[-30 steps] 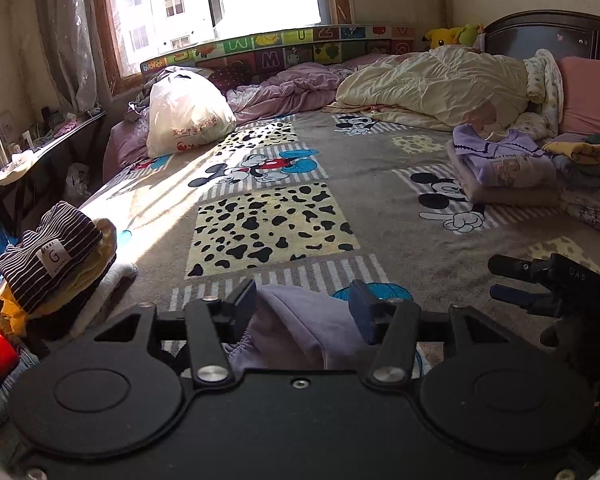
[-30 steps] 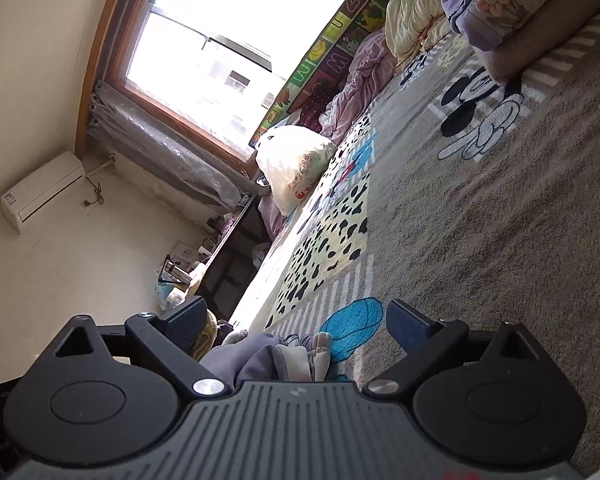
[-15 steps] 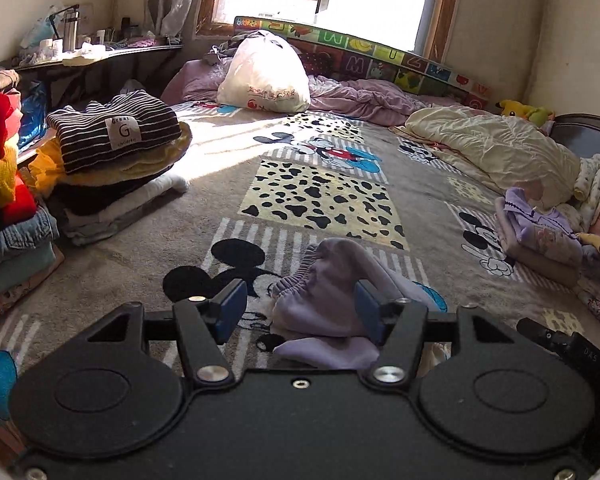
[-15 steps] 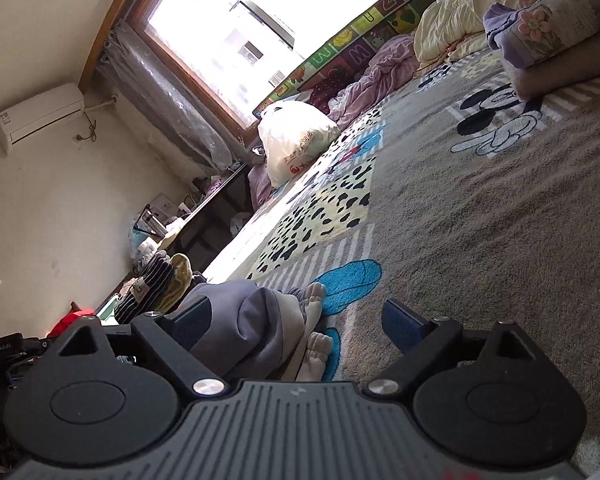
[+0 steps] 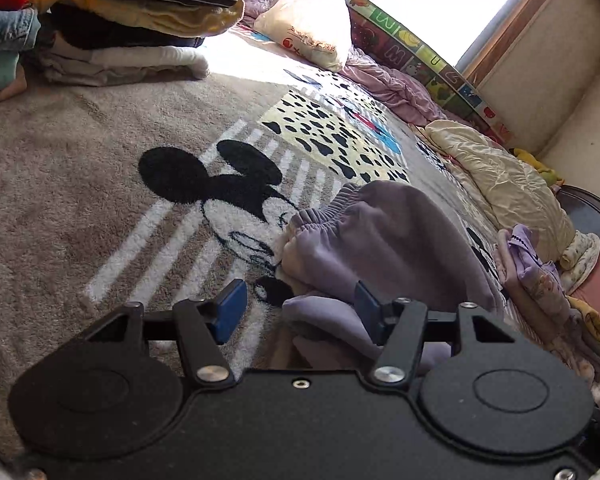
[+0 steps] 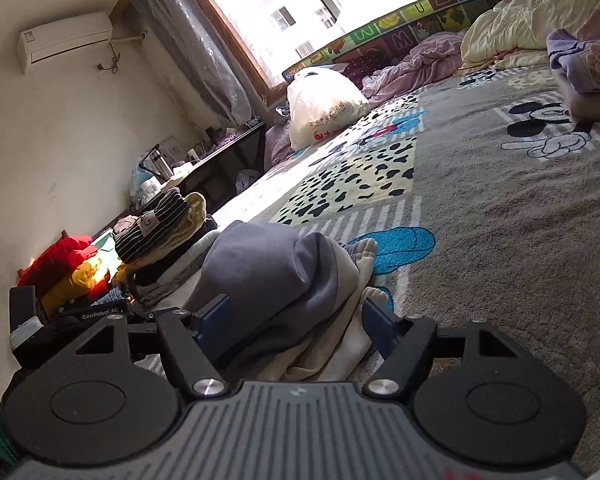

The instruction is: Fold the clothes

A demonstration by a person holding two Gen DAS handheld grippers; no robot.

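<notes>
Purple garment between spread left tongs; folded stack beyond.

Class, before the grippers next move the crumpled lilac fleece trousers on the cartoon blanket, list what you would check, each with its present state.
1. Left gripper open: ok.
2. Right gripper open, fabric between its fingers: ok.
3. Crumpled lilac fleece trousers lying flat: not ok, bunched.
4. Elastic waistband in view: ok.
5. Bare cartoon blanket beside them for spreading: ok.
6. Both trouser legs found: cannot tell.
</notes>
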